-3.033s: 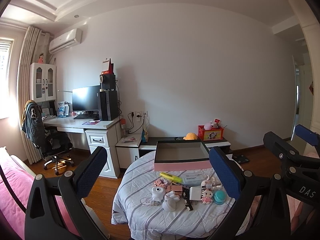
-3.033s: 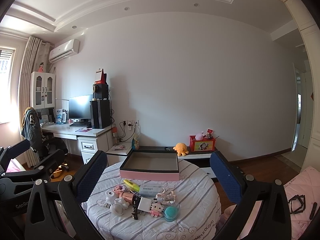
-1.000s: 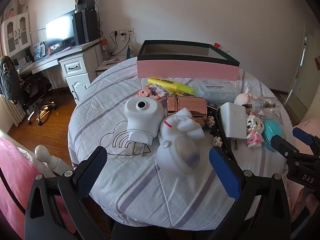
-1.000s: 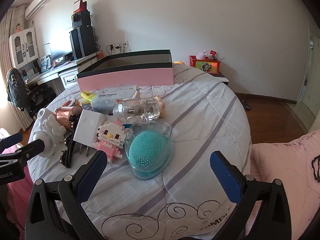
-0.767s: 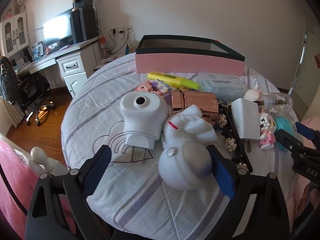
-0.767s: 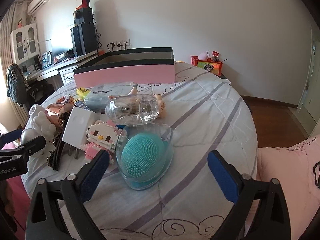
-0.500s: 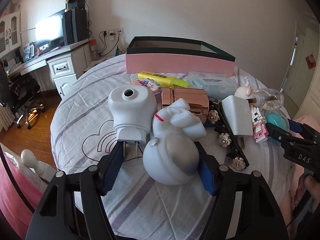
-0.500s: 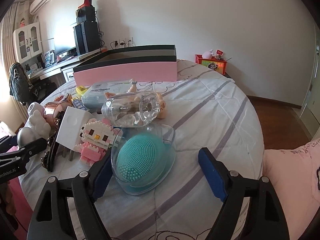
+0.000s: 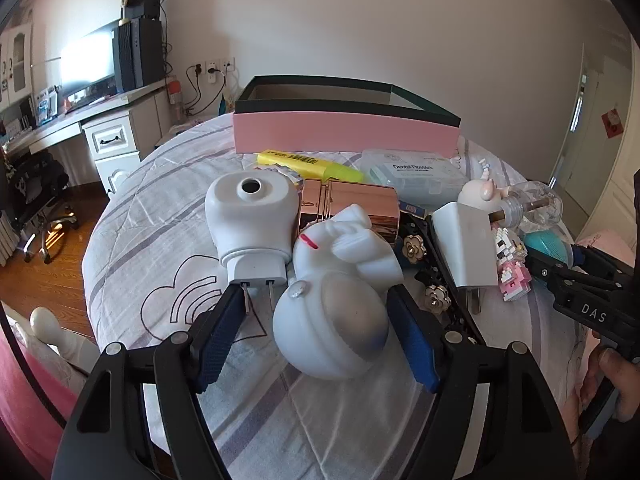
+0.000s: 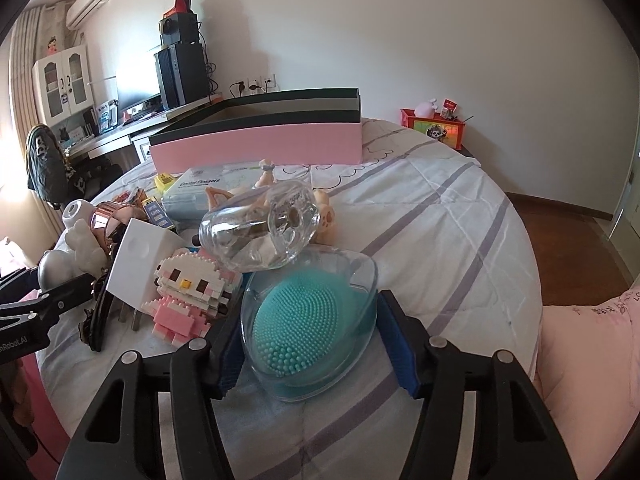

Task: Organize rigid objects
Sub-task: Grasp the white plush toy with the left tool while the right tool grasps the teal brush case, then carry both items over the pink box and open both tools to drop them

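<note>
A white rabbit-shaped lamp lies on the round bed-table between the blue pads of my left gripper, whose right pad touches it while the left pad stands a little off. A teal silicone brush in a clear case sits between the pads of my right gripper, which close in on both sides. A pink box with a dark rim stands open at the back, also in the right wrist view.
Around the lamp lie a white plug-in device, a rose-gold case, a white charger, a yellow highlighter, a floss box, a clear bottle and a pink block figure. A desk stands left.
Both grippers came down from a high view of the room to the table. The left jaws narrowed around the rabbit lamp, the right jaws around the teal brush case.
</note>
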`<act>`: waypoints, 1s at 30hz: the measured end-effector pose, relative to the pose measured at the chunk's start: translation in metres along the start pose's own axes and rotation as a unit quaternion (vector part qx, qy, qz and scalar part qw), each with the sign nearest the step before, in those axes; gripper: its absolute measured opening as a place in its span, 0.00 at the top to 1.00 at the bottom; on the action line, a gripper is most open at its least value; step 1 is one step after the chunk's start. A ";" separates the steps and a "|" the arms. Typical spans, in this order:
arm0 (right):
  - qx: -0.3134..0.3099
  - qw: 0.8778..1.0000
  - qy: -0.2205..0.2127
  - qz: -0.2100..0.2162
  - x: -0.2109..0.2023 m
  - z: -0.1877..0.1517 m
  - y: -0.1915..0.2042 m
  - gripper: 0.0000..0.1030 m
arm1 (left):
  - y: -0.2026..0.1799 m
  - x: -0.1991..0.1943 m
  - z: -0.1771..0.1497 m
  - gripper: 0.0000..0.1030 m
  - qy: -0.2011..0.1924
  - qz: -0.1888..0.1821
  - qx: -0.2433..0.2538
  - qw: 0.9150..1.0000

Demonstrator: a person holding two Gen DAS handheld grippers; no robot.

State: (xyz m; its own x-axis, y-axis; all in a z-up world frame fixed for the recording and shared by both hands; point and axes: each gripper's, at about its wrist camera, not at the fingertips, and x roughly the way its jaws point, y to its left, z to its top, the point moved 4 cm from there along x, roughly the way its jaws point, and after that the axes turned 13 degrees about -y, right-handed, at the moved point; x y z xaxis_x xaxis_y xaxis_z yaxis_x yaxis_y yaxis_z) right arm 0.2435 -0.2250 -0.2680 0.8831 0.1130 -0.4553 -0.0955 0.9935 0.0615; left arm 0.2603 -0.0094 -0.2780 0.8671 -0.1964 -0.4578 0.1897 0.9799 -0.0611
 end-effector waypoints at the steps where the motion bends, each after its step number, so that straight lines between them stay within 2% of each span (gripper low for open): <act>1: 0.000 1.000 0.000 0.001 0.001 0.000 -0.001 0.41 | -0.001 0.001 0.000 0.32 -0.002 0.000 0.003 1.000; 4: -0.003 1.000 0.003 0.007 0.000 0.001 -0.002 0.41 | -0.004 -0.001 0.004 0.52 -0.009 -0.012 0.002 1.000; 5: -0.001 1.000 0.001 0.009 -0.001 0.003 -0.002 0.41 | -0.004 -0.002 0.005 0.55 -0.007 -0.019 0.000 1.000; 20: 0.005 0.999 -0.036 0.009 -0.022 0.034 -0.009 0.41 | -0.010 -0.019 0.035 0.55 -0.042 -0.052 -0.006 0.998; 26: -0.005 0.998 -0.055 0.029 -0.010 0.068 -0.002 0.41 | -0.016 -0.007 0.082 0.55 -0.061 -0.058 0.008 0.996; 30: -0.022 0.997 -0.056 0.043 0.019 0.097 0.010 0.41 | -0.018 0.025 0.121 0.55 -0.066 -0.050 0.023 0.996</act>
State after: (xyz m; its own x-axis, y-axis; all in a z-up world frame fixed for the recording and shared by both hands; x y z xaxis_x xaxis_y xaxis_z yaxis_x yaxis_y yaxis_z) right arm 0.3040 -0.2135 -0.1900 0.9164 0.1979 -0.3479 -0.1908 0.9801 0.0549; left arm 0.3344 -0.0359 -0.1816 0.8952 -0.2987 -0.3307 0.2963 0.9533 -0.0590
